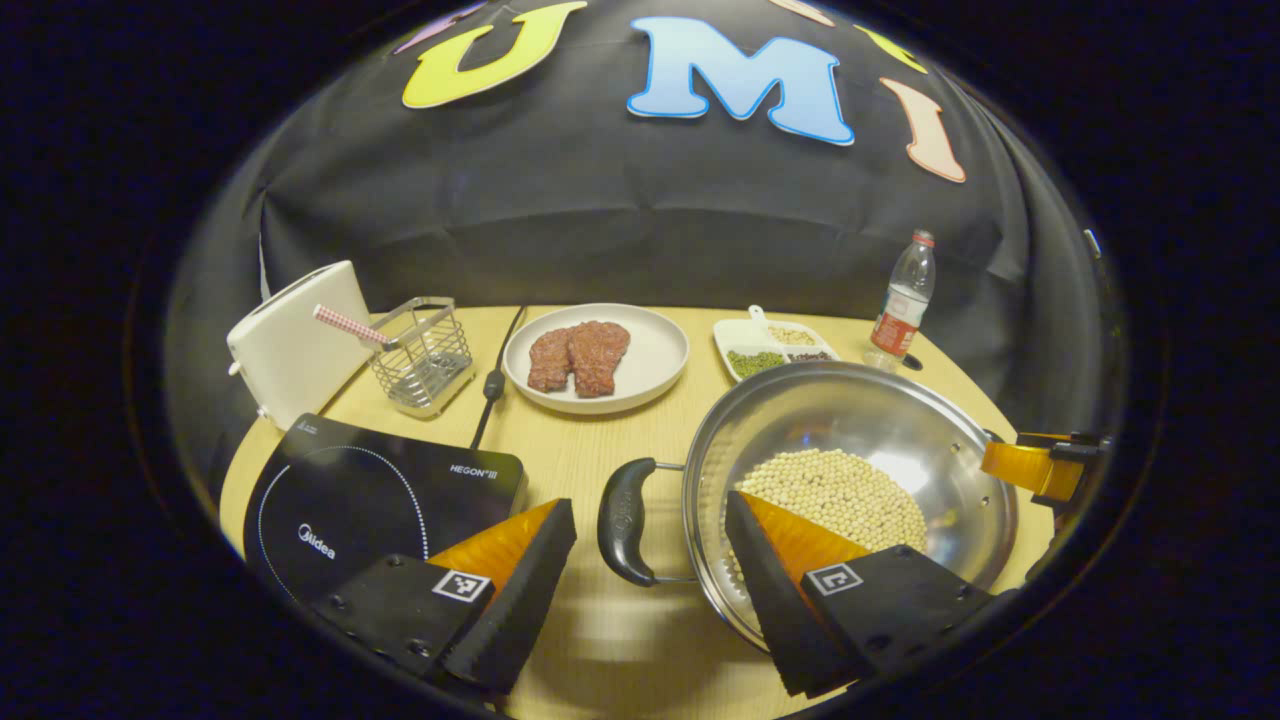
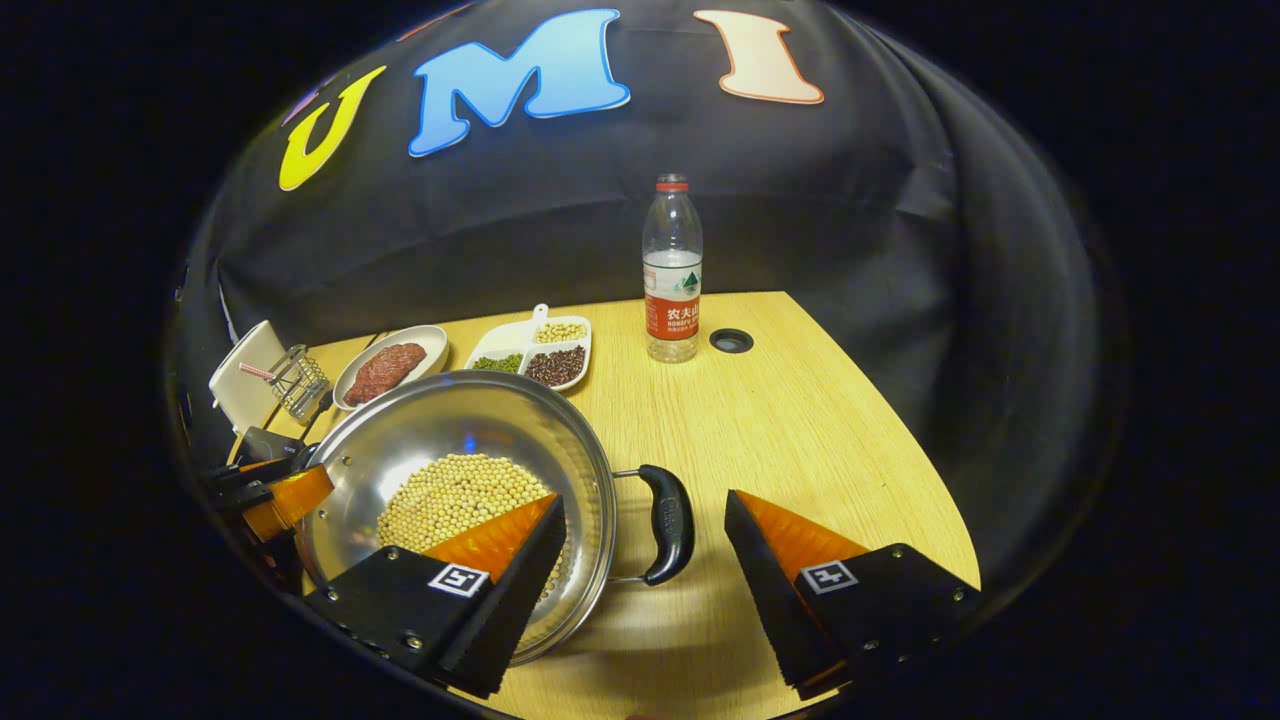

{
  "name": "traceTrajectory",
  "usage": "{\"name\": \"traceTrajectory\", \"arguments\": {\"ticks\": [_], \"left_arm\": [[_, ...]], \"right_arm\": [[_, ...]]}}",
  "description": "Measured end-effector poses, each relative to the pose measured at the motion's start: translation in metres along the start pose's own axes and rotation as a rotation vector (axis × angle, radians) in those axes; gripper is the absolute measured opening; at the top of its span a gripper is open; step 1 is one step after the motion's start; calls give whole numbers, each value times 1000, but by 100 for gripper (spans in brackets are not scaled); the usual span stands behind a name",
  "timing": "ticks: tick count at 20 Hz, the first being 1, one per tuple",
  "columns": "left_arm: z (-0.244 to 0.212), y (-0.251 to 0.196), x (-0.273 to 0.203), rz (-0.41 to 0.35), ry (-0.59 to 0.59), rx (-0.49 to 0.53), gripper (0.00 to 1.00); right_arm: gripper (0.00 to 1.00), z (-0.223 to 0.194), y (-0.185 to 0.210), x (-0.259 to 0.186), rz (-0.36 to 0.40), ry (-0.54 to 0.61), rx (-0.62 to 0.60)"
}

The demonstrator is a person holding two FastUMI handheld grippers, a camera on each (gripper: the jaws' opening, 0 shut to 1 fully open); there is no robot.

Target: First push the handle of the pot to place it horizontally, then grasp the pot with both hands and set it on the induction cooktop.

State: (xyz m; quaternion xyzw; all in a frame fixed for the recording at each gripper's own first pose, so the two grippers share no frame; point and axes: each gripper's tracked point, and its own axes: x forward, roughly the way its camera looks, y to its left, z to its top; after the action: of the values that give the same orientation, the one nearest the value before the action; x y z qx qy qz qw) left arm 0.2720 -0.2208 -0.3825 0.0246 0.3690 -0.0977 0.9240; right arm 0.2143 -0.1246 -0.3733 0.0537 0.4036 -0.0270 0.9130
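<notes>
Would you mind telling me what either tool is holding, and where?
Nothing: the left tool straddles the pot's left handle, the right tool its right handle, both open.

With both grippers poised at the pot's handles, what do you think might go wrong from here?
1. The pot holds loose soybeans; uneven lifting could spill them.
2. The left gripper and right gripper are open around thin loop handles, so a grip might slip.
3. The cooktop lies past the left side; the swing could clip the plate.

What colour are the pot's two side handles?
Black, on both pot handles; the right gripper view shows it best.
</notes>
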Motion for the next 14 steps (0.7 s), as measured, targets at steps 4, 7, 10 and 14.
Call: {"name": "traceTrajectory", "arguments": {"ticks": [4, 7, 10, 14], "left_arm": [[-9, 2, 7, 17, 33, -13, 100], [-14, -3, 9, 8, 44, -42, 95], [-15, -6, 9, 20, 49, -48, 70], [-12, -8, 8, 45, 41, -76, 63]], "right_arm": [[96, -12, 1, 15, 15, 42, -9], [81, -16, 3, 13, 30, 51, -32], [63, -16, 5, 19, 40, 45, -22], [48, -17, 5, 19, 40, 44, -20]]}}
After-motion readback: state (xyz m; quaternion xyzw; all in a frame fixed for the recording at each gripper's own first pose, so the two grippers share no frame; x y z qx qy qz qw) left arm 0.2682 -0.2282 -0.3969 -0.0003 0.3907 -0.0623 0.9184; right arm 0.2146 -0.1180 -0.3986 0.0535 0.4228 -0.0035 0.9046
